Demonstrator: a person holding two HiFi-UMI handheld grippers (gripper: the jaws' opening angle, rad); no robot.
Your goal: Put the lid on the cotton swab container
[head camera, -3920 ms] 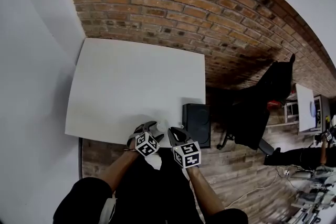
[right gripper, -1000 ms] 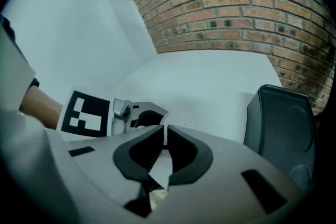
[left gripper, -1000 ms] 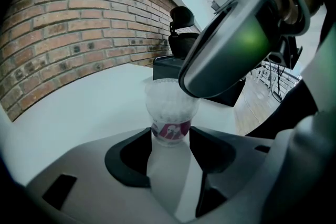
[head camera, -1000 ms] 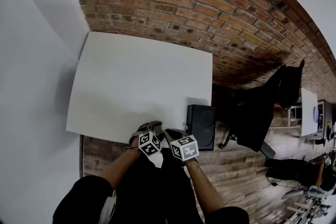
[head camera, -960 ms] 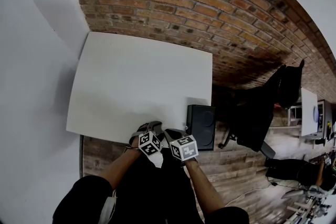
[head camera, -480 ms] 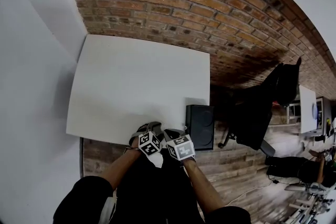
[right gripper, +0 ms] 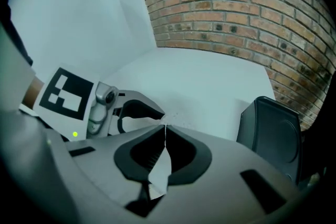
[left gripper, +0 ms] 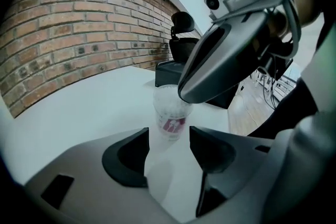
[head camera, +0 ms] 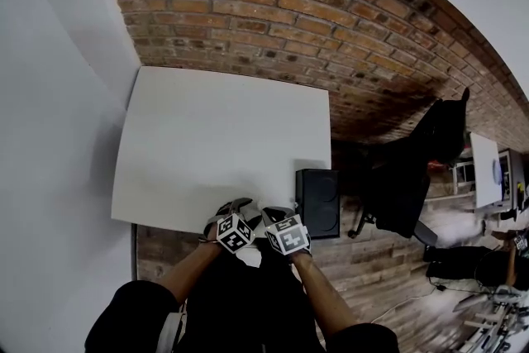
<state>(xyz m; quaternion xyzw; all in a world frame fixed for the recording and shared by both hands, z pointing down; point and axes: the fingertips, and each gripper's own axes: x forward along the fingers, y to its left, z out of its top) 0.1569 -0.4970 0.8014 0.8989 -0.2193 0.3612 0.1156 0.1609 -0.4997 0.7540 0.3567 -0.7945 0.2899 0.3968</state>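
Cotton swab container (left gripper: 170, 113) stands at the desk's (head camera: 215, 136) near edge, gripped by your left claw (left gripper: 169, 147). Your right claw (right gripper: 163, 128), shut tip to tip, sits over the container's top; I can't make out a lid. Press off-centre and it may tip over that edge.

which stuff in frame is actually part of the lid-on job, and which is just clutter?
In the job:
- cotton swab container, gripped by the left gripper
- right gripper, jaws closed, over the container's top; lid not clearly visible

Lying about:
- black speaker
- black chair
- white table, work surface only
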